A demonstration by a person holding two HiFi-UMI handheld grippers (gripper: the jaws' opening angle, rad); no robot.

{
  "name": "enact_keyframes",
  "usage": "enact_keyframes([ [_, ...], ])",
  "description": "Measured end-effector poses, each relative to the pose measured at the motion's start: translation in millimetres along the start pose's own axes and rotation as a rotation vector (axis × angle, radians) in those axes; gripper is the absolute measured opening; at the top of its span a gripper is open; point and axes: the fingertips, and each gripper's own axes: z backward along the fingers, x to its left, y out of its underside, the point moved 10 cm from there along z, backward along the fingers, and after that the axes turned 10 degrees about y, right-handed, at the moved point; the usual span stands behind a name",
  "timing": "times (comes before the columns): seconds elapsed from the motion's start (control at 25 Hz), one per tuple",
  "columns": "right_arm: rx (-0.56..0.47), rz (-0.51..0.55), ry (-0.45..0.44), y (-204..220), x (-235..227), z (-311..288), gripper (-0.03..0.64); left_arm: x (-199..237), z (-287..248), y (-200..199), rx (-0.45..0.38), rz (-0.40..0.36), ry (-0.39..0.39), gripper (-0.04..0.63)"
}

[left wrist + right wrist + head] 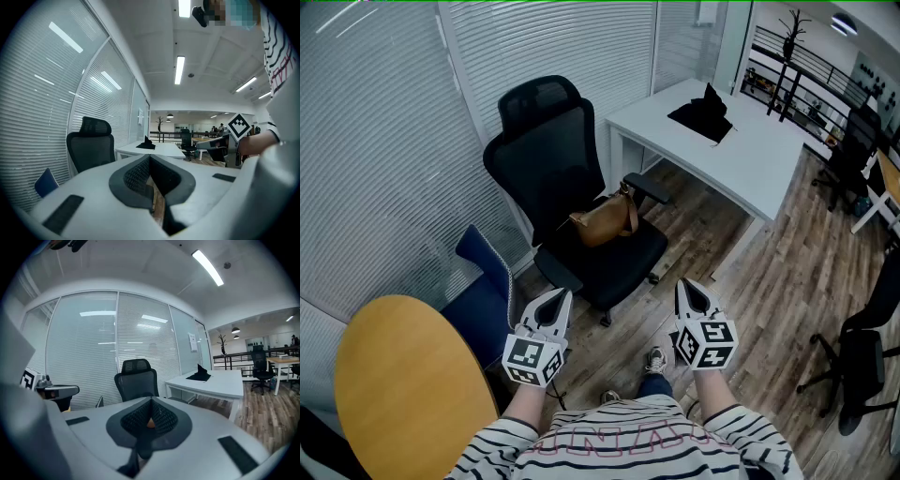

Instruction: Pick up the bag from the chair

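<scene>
Both grippers sit low in the head view, close to the person's striped shirt (628, 441). The left gripper (553, 302) and the right gripper (688, 292) each have their jaws pressed together with nothing between them, as each gripper's own view confirms.

Well ahead of them, the brown bag (605, 221) lies on the seat of the black office chair (546, 155), up against the backrest. Its strap (630, 208) loops up beside the armrest (648, 188) on the desk side. Neither gripper is near it, so the approach looks barely begun.

A good pick probably means opening the jaws on the way in and closing on the strap or top seam, since the soft body would likely sag and slip. Coming in from the chair's open front seems cleanest, as the armrest crowds the strap side.

A blue seat (484, 281) and a round yellow table (398, 384) stand to the left, with blinds (384, 141) behind. The white desk (750, 159) stands to the right, with bare wooden floor (750, 281) before it.
</scene>
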Motion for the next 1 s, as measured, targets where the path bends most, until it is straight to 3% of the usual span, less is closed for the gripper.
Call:
enact_keyframes([
  [0.16,-0.007,-0.028,-0.016,-2,-9,-7,0.028,-3,-12,-3,-0.007,-0.008,0.008,0.026],
  [0.44,-0.062,-0.101,-0.055,-11,-32,-45,0.037,10,-57,1,-0.033,0.048,-0.004,0.038],
  [0.48,-0.06,-0.104,-0.062,-12,-38,-52,0.051,11,-66,1,-0.027,0.059,-0.003,0.052],
  [0.56,-0.045,-0.105,-0.08,-15,-49,-67,0.157,11,-84,2,-0.016,0.077,-0.007,0.134],
  [0.6,-0.033,-0.101,-0.089,-16,-55,-76,0.178,11,-94,2,-0.014,0.084,-0.012,0.15],
  [1.0,0.045,-0.062,-0.225,-33,-116,-163,0.178,14,-180,5,-0.016,0.154,-0.149,0.161],
])
